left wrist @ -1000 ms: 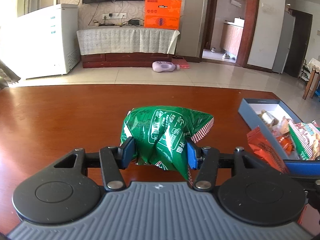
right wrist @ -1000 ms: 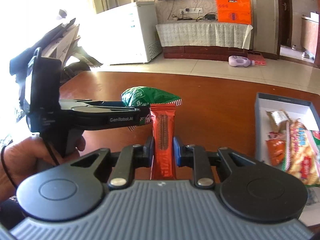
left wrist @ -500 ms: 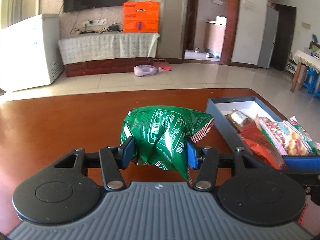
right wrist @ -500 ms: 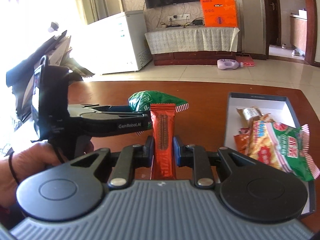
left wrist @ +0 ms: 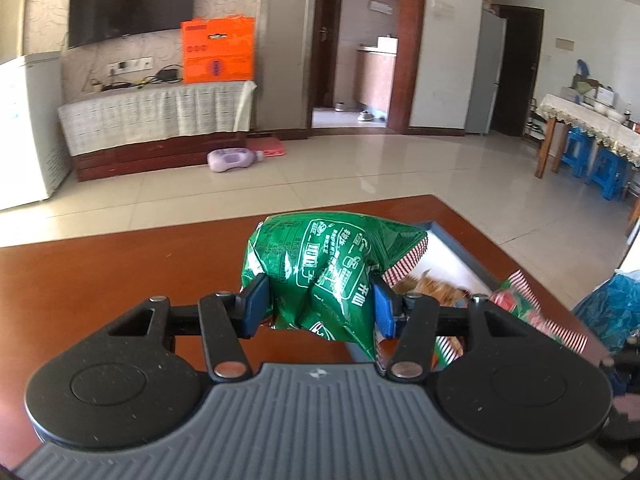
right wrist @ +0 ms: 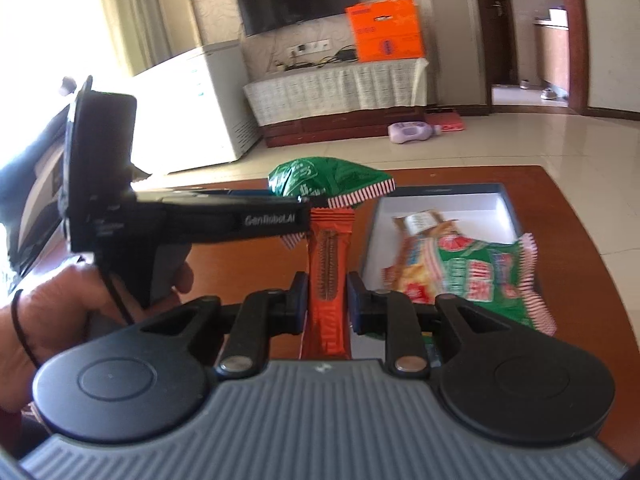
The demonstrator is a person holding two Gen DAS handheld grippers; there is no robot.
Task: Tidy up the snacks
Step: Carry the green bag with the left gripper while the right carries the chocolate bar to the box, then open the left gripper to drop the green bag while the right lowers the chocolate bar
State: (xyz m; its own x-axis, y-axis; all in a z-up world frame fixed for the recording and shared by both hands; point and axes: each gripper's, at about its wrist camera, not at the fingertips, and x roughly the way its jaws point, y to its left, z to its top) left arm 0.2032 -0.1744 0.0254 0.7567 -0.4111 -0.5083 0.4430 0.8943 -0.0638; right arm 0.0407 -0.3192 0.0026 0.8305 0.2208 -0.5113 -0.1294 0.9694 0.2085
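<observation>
Our left hand-held gripper (left wrist: 322, 312) has black linkage arms, silver pivot screws, blue pads (left wrist: 256, 310) and a ribbed grey housing. White "GenRobot.AI" lettering marks its side. A thin black band circles our left wrist.

Daylight flooded in from a window (right wrist: 60, 20) left of the tongs and blew that corner out white. The floor (left wrist: 360, 184) ahead shone with glare. Both views were slightly smeared by motion blur, and straight lines bowed at the edges.
</observation>
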